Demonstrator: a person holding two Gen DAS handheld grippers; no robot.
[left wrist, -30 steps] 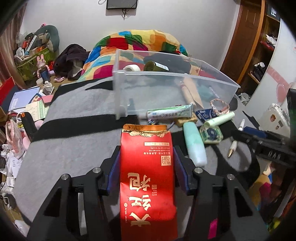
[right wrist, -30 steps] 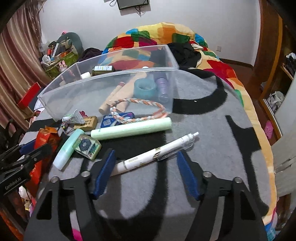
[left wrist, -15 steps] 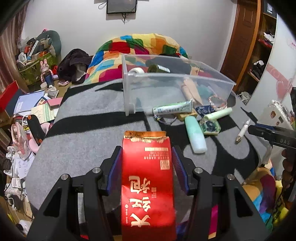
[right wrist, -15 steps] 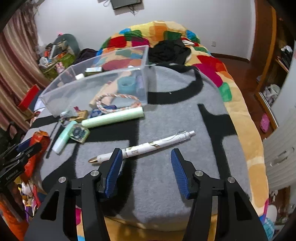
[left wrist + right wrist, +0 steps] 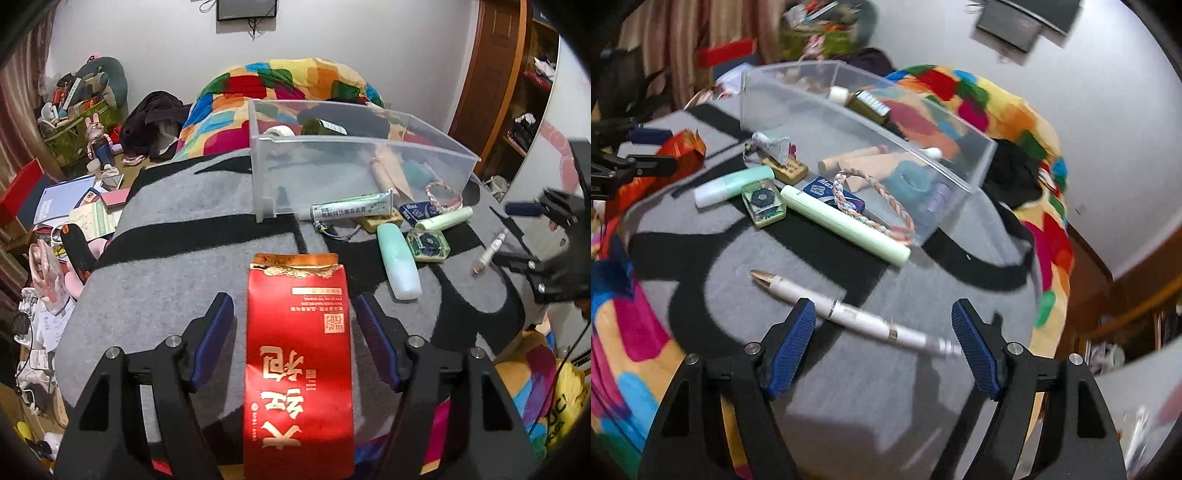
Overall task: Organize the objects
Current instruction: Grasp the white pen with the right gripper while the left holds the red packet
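Now, left gripper [image 5: 295,321]: jaws spread and just been opening; the pads stand clear of the red packet on both sides, with grey blanket showing in each gap.
Red packet [image 5: 299,365]: lies flat on the grey blanket between the left fingers, torn gold edge pointing away toward the bin, printed characters upside down in the left wrist view.
Right gripper [image 5: 884,332]: jaws spread and just been opening; the view is tilted and a little blurred.
White pen [image 5: 857,317]: lies slantwise on the blanket, gold tip to the upper left, its barrel passing just beside the left pad; whether it touches that pad I cannot tell. The other pad is well apart from it.
Clear plastic bin [image 5: 365,140]: sits on the blanket beyond the packet, holding a dark bottle [image 5: 325,127], a tape roll [image 5: 279,131] and wooden pieces.
Loose things before the bin: a white tube [image 5: 351,208], a mint-green bottle [image 5: 399,262], a small green patterned box [image 5: 428,245], a pale green stick [image 5: 846,225], a blue carton [image 5: 831,192] and a braided cord ring [image 5: 875,206] lying partly over the carton and the stick.
Grey blanket [image 5: 177,280]: black curved bands run across it, over a patchwork quilt [image 5: 295,81].
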